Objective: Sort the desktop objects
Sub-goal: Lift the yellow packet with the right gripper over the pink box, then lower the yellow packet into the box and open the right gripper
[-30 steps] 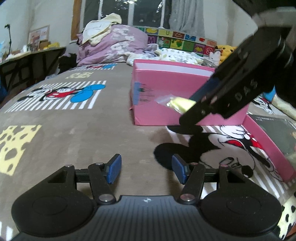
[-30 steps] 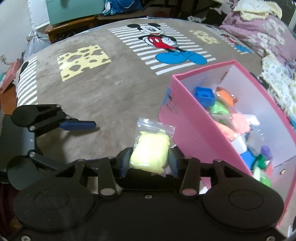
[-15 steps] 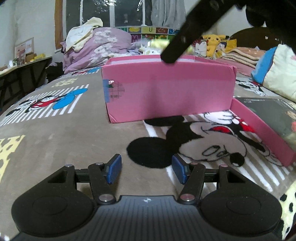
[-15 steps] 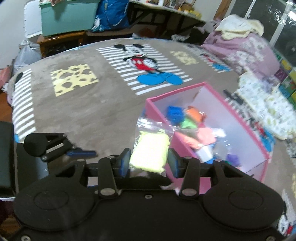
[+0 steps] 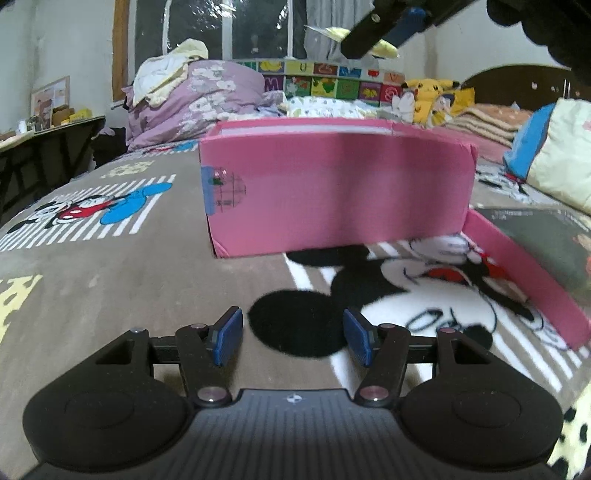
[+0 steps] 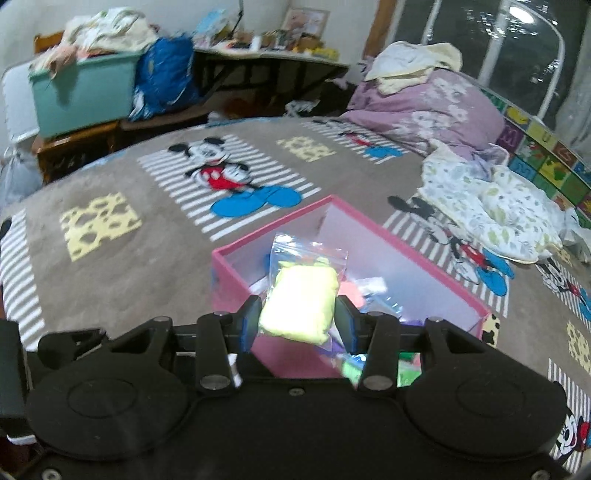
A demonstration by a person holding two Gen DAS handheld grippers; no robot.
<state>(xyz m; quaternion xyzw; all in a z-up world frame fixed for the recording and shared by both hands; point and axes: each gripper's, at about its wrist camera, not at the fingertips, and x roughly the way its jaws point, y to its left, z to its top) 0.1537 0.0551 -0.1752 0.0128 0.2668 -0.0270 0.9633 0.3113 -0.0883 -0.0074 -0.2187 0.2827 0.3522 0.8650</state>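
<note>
My right gripper (image 6: pixel 298 317) is shut on a clear bag of yellow clay (image 6: pixel 301 301) and holds it in the air above the open pink box (image 6: pixel 236 277), which holds several colourful bagged items. In the left wrist view the same bag (image 5: pixel 334 33) and the right gripper (image 5: pixel 384 27) show high above the pink box (image 5: pixel 336 192). My left gripper (image 5: pixel 291 341) is open and empty, low over the Mickey Mouse blanket in front of the box.
The pink box lid (image 5: pixel 528 284) lies to the right of the box. A purple duvet pile (image 6: pixel 424 107) and a floral cloth (image 6: pixel 491 210) lie behind the box. A green bin (image 6: pixel 81 92) and a desk (image 6: pixel 266 59) stand beyond the bed.
My right gripper has risen with the yellow bag and moved from beside the box to above its opening. My left gripper has swung a little to face the box squarely.
</note>
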